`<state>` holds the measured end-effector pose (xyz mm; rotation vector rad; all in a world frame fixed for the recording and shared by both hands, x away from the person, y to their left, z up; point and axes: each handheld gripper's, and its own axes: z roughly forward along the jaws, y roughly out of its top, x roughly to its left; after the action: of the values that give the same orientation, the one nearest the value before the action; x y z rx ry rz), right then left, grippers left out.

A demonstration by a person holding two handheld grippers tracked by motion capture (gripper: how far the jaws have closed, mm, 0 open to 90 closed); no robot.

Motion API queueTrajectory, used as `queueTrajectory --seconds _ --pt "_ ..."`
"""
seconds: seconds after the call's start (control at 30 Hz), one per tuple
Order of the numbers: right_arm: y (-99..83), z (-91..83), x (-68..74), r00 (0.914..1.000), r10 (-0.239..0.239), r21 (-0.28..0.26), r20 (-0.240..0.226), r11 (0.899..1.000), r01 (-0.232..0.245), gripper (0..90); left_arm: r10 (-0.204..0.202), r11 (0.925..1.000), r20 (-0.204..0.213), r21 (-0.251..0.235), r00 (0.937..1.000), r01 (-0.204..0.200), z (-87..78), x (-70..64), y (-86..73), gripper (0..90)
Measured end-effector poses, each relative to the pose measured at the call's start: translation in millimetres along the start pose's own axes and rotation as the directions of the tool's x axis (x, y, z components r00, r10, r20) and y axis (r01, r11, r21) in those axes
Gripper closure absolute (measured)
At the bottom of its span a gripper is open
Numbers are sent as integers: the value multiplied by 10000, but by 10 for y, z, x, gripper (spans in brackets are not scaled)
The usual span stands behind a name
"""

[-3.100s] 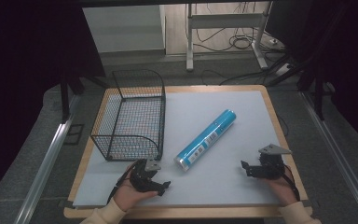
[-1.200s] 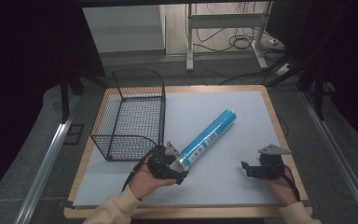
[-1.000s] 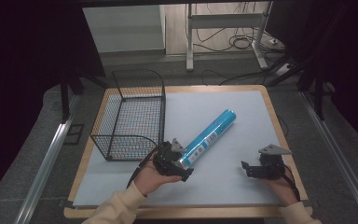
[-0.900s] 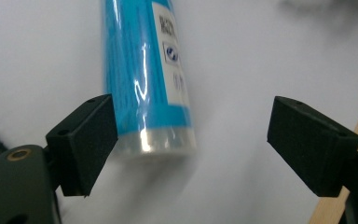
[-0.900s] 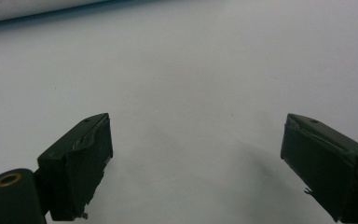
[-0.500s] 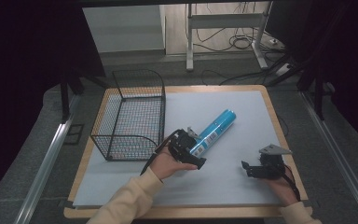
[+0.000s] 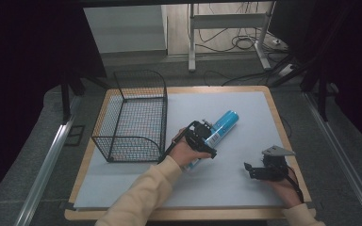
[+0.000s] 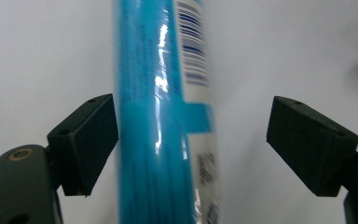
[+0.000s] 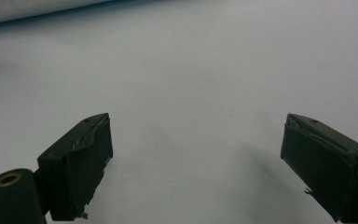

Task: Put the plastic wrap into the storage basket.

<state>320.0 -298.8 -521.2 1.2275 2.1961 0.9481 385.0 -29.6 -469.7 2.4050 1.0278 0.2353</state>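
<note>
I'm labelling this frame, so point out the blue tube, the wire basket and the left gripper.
blue tube (image 7: 226,121): high view, upper body.
wire basket (image 7: 122,120): high view, left wall.
left gripper (image 8: 191,135): left gripper view, between the open jaws.

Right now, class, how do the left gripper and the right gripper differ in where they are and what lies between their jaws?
The left gripper is over the blue tube near the table's middle, beside the wire basket; the right gripper sits at the near right. The left gripper's jaws straddle the tube, one jaw at its side, the other apart; the right gripper's jaws have only white table cover between them. Both are open.
</note>
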Motion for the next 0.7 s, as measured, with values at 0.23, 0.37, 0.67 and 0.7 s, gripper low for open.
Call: queueTrajectory --seconds 0.23,0.37,0.67,0.7 --pt "1 1 -4 10000 20 1 -37 10000 -20 90 -153 9995 -186 279 9997 158 112 62 107 159" --pt "0 5 1 10000 -20 26 -37 10000 20 90 -195 9978 -232 629 9995 209 224 128 191 157" --pt "0 10 -1 10000 -24 52 -36 10000 24 90 252 9908 -590 1344 9979 -170 415 108 282 188" --pt "-1 10 -2 10000 -29 46 -19 10000 29 90 336 9894 -634 1434 9974 -242 426 115 287 211"
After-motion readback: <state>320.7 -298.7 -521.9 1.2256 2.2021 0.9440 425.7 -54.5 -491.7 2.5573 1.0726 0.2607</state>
